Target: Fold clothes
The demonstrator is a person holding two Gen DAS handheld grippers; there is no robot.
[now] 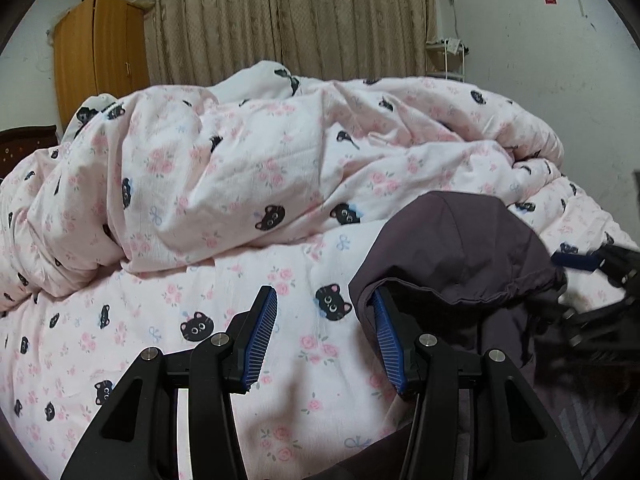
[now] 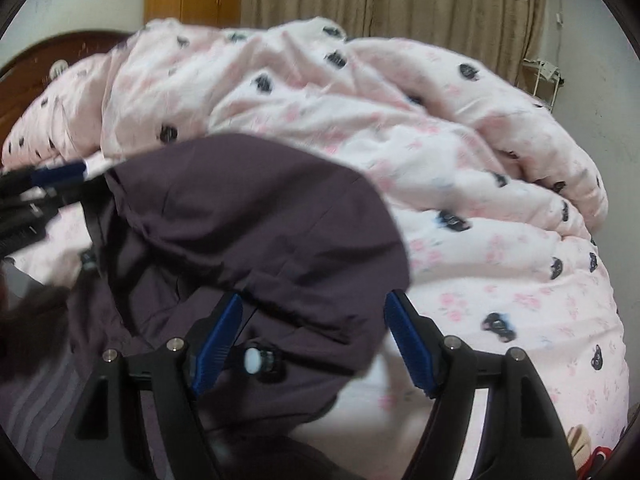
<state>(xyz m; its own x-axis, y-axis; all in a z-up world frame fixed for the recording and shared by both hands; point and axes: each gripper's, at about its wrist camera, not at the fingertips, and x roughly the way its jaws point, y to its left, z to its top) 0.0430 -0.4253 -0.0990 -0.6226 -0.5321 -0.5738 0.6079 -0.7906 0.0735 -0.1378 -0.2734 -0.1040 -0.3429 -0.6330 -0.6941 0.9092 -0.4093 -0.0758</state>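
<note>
A dark purple hooded jacket (image 1: 460, 248) lies on the pink cat-print bed sheet (image 1: 168, 320). My left gripper (image 1: 324, 294) stands open at the hood's left edge. Its right fingertip (image 1: 380, 300) is tucked against the hood's hem and its left finger is over bare sheet. In the right wrist view the jacket (image 2: 248, 216) fills the middle. My right gripper (image 2: 314, 300) is open wide astride the hood's lower hem, with fabric and a white cord toggle (image 2: 253, 360) between its fingers. Neither pad presses on the cloth. Each gripper shows blurred at the edge of the other's view.
A crumpled pink duvet (image 1: 260, 152) is heaped across the bed behind the jacket. Beyond it are a wooden wardrobe (image 1: 100, 48), beige curtains (image 1: 288, 12), a white wire rack (image 1: 448, 60) and a dark headboard (image 2: 60, 52) at the left.
</note>
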